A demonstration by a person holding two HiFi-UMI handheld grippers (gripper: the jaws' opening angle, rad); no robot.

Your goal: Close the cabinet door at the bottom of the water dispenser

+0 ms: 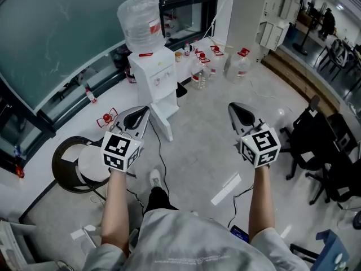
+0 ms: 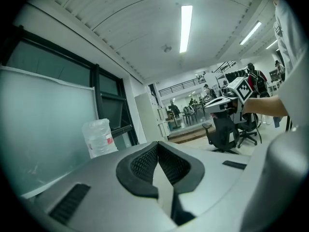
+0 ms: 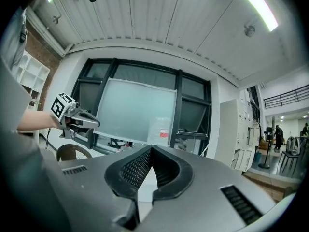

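Head view: the white water dispenser point(image 1: 153, 75) stands at the far left against the glass wall point(image 1: 51, 33), with a water bottle point(image 1: 141, 20) on top. Its bottom cabinet door point(image 1: 163, 120) stands open, swung out toward the near side. The left gripper point(image 1: 141, 116) is just beside the door's left face; contact cannot be confirmed. The right gripper point(image 1: 237, 113) is well apart to the right, over bare floor. Only this view shows the door. The left gripper view shows its jaws pressed together with nothing between them, the bottle point(image 2: 99, 137) beyond, and the right gripper point(image 2: 227, 99) before office chairs point(image 2: 224, 132). The right gripper view likewise shows its jaws together and empty, with the left gripper point(image 3: 82, 121) and a round stool point(image 3: 72, 152) at left.
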